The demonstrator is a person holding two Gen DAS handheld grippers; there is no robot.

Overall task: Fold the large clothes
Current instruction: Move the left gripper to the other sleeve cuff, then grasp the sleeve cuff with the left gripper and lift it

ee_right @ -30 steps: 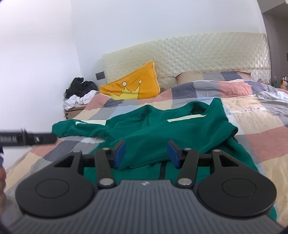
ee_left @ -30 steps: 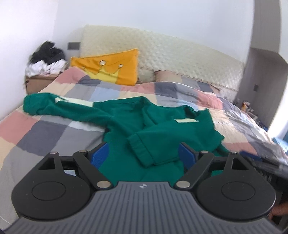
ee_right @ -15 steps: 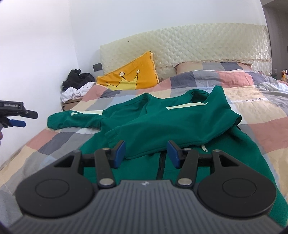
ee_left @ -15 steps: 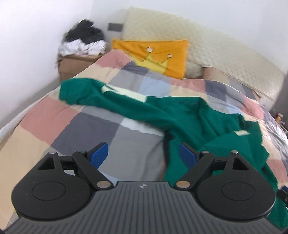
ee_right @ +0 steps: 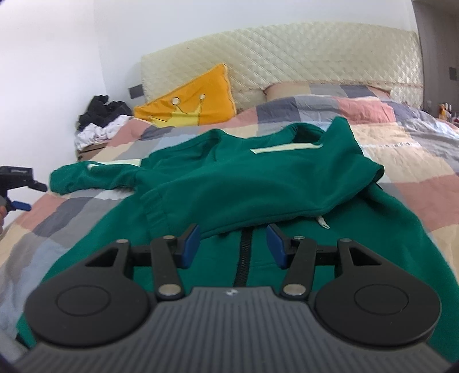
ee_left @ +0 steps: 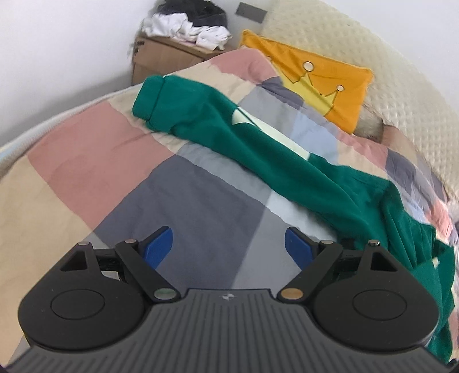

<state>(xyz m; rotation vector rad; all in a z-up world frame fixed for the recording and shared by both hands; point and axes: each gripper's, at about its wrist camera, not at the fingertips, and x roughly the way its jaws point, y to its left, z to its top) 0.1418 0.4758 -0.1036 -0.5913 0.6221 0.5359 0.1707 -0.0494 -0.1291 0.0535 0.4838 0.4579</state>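
Note:
A green zip-up jacket point(ee_right: 258, 195) with pale stripes lies spread on the checked bedspread point(ee_right: 401, 149). One sleeve is folded across its chest; the other sleeve point(ee_left: 218, 120) stretches out to the left, its cuff point(ee_left: 149, 97) near the bed's left side. My left gripper point(ee_left: 229, 244) is open over bare bedspread, short of that sleeve and to the left of the jacket's body. My right gripper point(ee_right: 232, 241) is open, low over the jacket's front, with the black zipper point(ee_right: 243, 258) seen between its fingers and nothing gripped. The left gripper point(ee_right: 20, 186) also shows at the right wrist view's left edge.
An orange crown cushion point(ee_right: 189, 106) and a checked pillow point(ee_right: 330, 89) rest against the quilted headboard point(ee_right: 287, 57). A cardboard box point(ee_left: 166, 57) topped with a pile of clothes point(ee_left: 186, 23) stands by the left wall. Small items sit at the far right point(ee_right: 444, 112).
My left gripper has swung left off the jacket's body and dipped toward the outstretched sleeve. My right gripper has dropped a little closer to the jacket's front. Both jaws kept their width.

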